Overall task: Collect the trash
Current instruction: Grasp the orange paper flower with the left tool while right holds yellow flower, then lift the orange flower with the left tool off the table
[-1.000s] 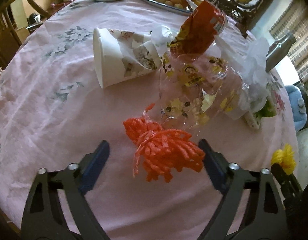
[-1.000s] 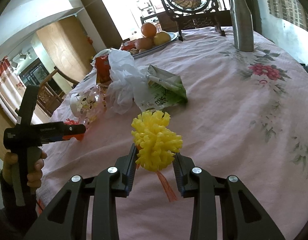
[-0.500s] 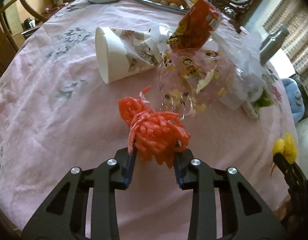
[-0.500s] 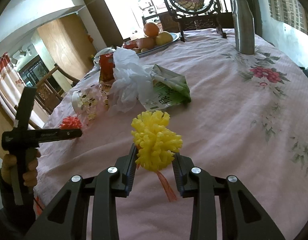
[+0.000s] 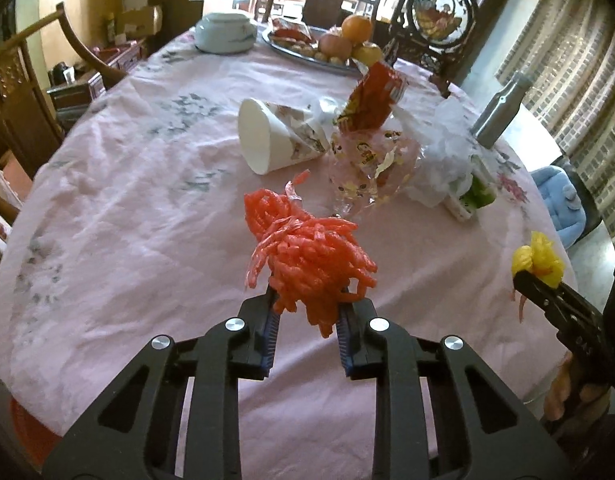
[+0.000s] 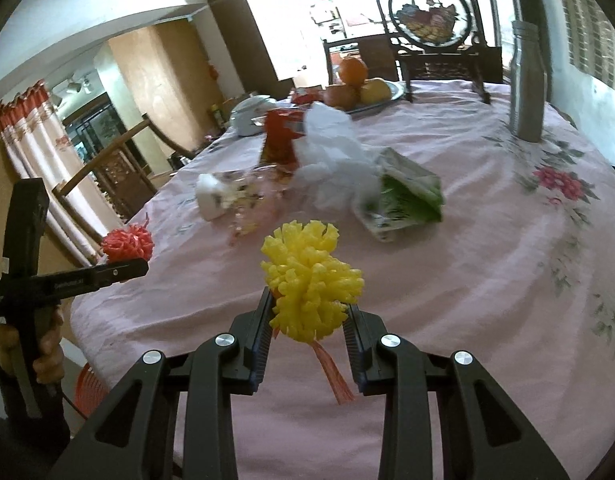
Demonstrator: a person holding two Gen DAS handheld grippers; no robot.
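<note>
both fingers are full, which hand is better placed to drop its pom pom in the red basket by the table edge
Left, probably. In the right wrist view the red basket sits on the floor just below the left gripper, which has just closed on the orange pom pom. The right gripper, holding the yellow pom pom, hangs over the tablecloth, farther away.

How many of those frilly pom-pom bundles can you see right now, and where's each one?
2. The orange pom-pom is clamped in the left gripper, lifted off the pink tablecloth. The yellow pom-pom is clamped in the right gripper. More could be hidden under the wrapper pile.
</note>
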